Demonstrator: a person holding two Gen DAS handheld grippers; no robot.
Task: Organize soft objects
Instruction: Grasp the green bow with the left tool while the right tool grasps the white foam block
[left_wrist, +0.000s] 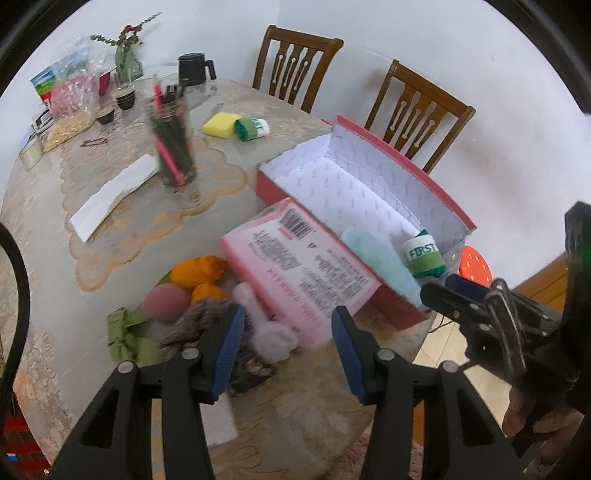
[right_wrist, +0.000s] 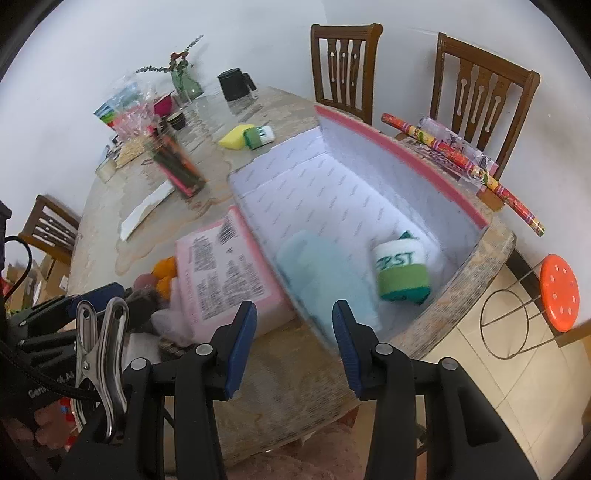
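Note:
A red box (left_wrist: 436, 184) lined with white paper lies open near the table edge. Inside it are a light blue soft piece (left_wrist: 376, 254) and a rolled white-and-green sock (left_wrist: 423, 258). A pink package (left_wrist: 299, 266) leans on the box's near wall. Left of it is a heap: orange plush (left_wrist: 199, 271), pink egg sponge (left_wrist: 166, 302), green bow (left_wrist: 125, 332), grey furry piece (left_wrist: 199, 321), pale pink fluff (left_wrist: 275, 334). My left gripper (left_wrist: 288, 350) hangs open over the heap's right side, holding nothing. My right gripper (right_wrist: 293, 332) stands open and empty above the box's near end (right_wrist: 480, 218).
A yellow sponge (left_wrist: 219, 123) and a second green sock roll (left_wrist: 251, 127) lie far back on the table. Also there: a pencil cup (left_wrist: 173, 147), a white paper strip (left_wrist: 114, 195), a black kettle (left_wrist: 194, 68), bags and cups. Two wooden chairs (left_wrist: 417, 114) and an orange stool (right_wrist: 559, 291) stand beside the table.

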